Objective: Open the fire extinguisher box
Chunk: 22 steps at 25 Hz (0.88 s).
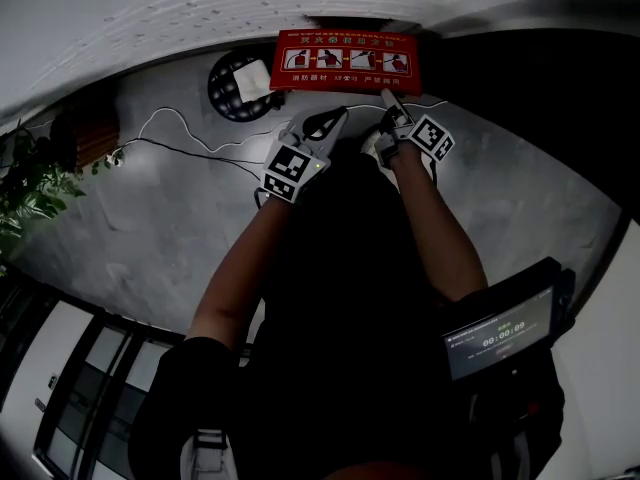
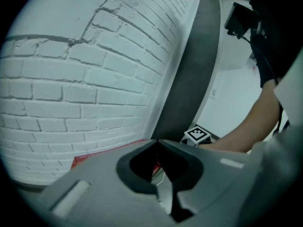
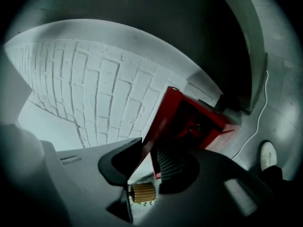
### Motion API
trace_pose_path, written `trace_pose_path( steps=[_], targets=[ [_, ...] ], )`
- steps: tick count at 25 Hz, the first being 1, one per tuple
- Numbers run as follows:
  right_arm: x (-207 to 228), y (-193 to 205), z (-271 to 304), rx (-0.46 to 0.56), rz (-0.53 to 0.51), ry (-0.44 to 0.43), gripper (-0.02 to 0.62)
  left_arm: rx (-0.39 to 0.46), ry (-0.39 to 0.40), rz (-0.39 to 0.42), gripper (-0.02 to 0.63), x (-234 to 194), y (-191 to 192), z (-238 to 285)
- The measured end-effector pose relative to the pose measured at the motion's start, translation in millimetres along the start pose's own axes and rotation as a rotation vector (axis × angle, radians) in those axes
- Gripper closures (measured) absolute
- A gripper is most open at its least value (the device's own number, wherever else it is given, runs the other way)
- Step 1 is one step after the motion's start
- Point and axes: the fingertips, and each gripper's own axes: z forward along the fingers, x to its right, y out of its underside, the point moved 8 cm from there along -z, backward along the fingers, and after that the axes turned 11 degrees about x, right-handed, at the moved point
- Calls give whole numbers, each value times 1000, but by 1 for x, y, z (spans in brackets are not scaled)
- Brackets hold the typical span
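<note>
A red fire extinguisher box (image 1: 340,60) with picture labels on its lid stands on the grey floor against a white brick wall. My right gripper (image 1: 388,98) is at the lid's front edge. In the right gripper view the thin red lid edge (image 3: 160,126) runs down between the jaws of that gripper (image 3: 149,151), both pads against it, with the box's dark inside (image 3: 199,122) showing beyond. My left gripper (image 1: 338,116) hovers just left of it, in front of the box, tips together and empty. In the left gripper view its shut tips (image 2: 157,141) hide most of the box (image 2: 85,157).
A round black object (image 1: 240,86) with a white patch lies left of the box. A white cable (image 1: 180,128) and a black one trail over the floor. A plant (image 1: 25,183) is at far left. A device with a lit screen (image 1: 497,333) hangs at my right side.
</note>
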Motion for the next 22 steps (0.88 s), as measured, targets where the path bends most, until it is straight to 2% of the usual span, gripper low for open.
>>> trace_pose_path(
  steps=[4,10,22],
  targets=[
    [-31,-23,19,26,-18,-73,499,16,3,26,603,-5,-21,5],
    [-60,-56,51,61,-61,-163,531,22,-12,43,603,-8,-29,2],
    [-85,-99,105,84,-99,-179,540,26,-47,40,603,-20,-33,-10]
  ],
)
